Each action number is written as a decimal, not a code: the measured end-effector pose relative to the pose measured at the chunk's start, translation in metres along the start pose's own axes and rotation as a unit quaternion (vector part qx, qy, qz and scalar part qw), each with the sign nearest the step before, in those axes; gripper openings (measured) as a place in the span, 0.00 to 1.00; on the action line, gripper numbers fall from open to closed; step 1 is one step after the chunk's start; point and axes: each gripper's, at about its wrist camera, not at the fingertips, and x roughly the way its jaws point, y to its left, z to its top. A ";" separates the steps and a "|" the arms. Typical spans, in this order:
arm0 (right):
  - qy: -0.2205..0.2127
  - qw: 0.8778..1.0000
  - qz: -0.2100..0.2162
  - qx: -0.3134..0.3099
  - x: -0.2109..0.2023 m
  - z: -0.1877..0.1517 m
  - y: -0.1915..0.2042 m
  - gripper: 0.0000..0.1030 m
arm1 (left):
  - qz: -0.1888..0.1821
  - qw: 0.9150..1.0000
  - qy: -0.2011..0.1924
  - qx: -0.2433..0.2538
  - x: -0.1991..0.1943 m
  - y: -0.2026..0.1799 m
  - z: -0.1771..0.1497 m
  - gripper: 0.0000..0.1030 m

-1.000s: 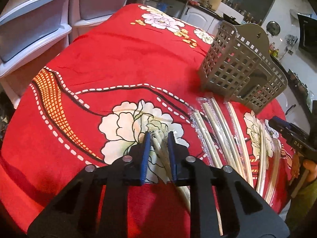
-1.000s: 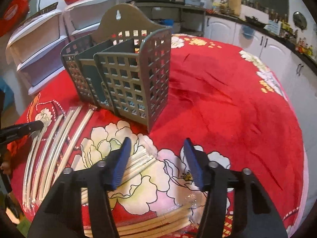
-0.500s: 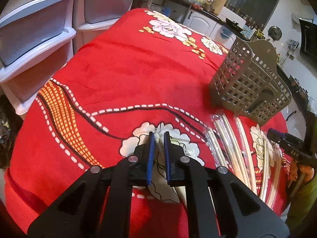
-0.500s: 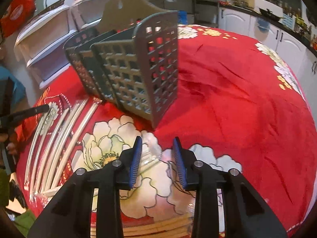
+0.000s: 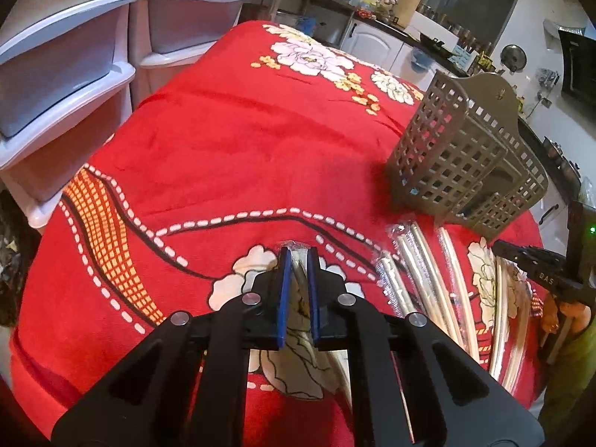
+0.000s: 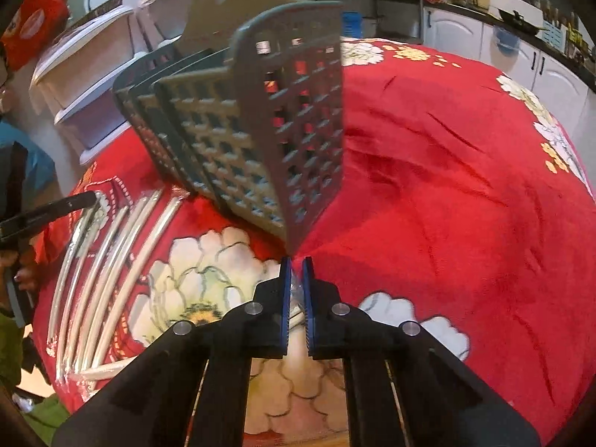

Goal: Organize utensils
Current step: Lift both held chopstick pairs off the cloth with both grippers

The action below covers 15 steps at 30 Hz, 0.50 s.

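- Setting: a kitchen with white cabinets and stacked plastic drawer units (image 5: 67, 74); the work surface is a desk covered by a red floral cloth (image 5: 242, 141).
- Left gripper (image 5: 298, 260): the blue pads are clamped on the end of a clear-wrapped chopstick pack (image 5: 298, 272). A second ago the pads stood visibly wider around the same pack; the gap is now only the thickness of the wrapper.
- Right gripper (image 6: 297, 272): the jaws have just been closing, from wide open a second ago to a narrow slit. A crinkled clear wrapper end (image 6: 297, 290) is pinched between the pads.
- Right gripper position: the tips now sit just at the near bottom corner of the grey lattice utensil caddy (image 6: 260, 130); a second ago the caddy stood further off in this view.
- Remaining chopstick packs (image 5: 421, 279): several wrapped pairs lie side by side on the cloth between the two grippers, in front of the caddy, in the same layout as before.
- Caddy: upright on the cloth, its compartments showing no utensils from the left wrist view.
- Right edge of the left wrist view: the right gripper body is visible, with a lit green indicator (image 5: 592, 229).
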 end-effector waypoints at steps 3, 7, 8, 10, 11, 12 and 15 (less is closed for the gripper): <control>-0.003 1.000 0.001 0.016 -0.004 0.000 -0.012 0.06 | 0.001 1.000 -0.009 0.009 -0.005 -0.005 0.004 0.04; -0.002 0.999 -0.012 0.029 -0.009 -0.003 -0.024 0.07 | -0.003 1.000 -0.014 0.012 -0.007 -0.012 0.008 0.03; -0.003 0.999 -0.012 0.034 -0.011 -0.005 -0.025 0.07 | -0.004 1.000 -0.015 0.013 -0.008 -0.013 0.008 0.03; -0.006 0.999 -0.006 0.045 -0.016 -0.010 -0.030 0.08 | -0.007 1.000 -0.016 0.016 -0.008 -0.017 0.009 0.03; -0.008 0.999 -0.004 0.050 -0.020 -0.013 -0.032 0.12 | -0.009 1.000 -0.017 0.017 -0.008 -0.019 0.009 0.03; -0.011 0.998 0.000 0.056 -0.024 -0.017 -0.035 0.13 | -0.010 1.000 -0.019 0.018 -0.009 -0.021 0.009 0.03; -0.012 0.997 0.014 0.071 -0.032 -0.028 -0.039 0.22 | -0.015 0.999 -0.024 0.021 -0.013 -0.027 0.009 0.03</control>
